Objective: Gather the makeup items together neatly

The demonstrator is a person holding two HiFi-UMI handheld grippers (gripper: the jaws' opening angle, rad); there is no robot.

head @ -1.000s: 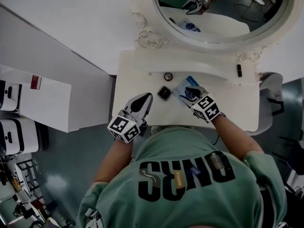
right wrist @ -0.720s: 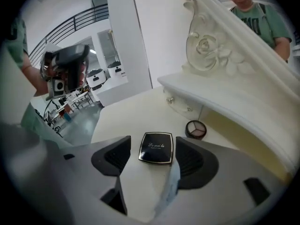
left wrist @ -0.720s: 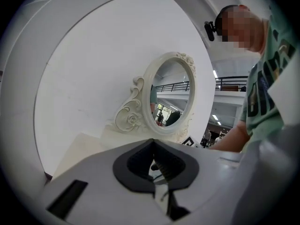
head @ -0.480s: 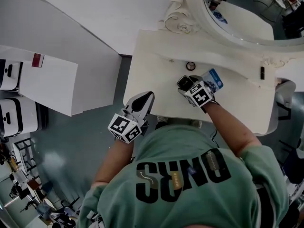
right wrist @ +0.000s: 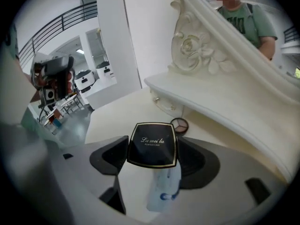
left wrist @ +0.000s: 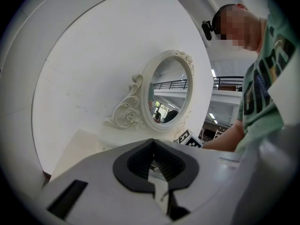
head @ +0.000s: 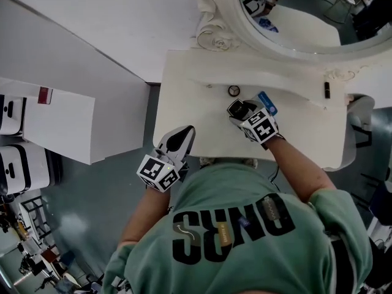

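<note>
A square black compact [right wrist: 153, 144] lies on the cream dressing table [head: 184, 97]. It sits between the jaws of my right gripper [right wrist: 152, 148], which have just been closing a little. Its edges come close to both pads, and I see no squeeze on it. In the head view the same gripper [head: 240, 110] tilts down over the compact [head: 235, 108]. A blue and white packet [head: 267, 103] lies under the gripper [right wrist: 164, 189]. A small round eyeshadow pot [head: 233, 90] rests just beyond the compact. My left gripper [head: 179, 138] hovers at the table's front left with its jaws together and nothing in them.
An oval mirror [head: 294, 17] in a carved white frame stands along the back of the table, above a raised shelf [right wrist: 220, 102]. A small dark tube [head: 326, 90] stands at the far right of the table. A white cabinet [head: 55, 127] is to the left, with grey floor beyond.
My right gripper has moved left off the blue packet and come down over the black compact, with its jaws spread wider. The left gripper stays near the front edge.
</note>
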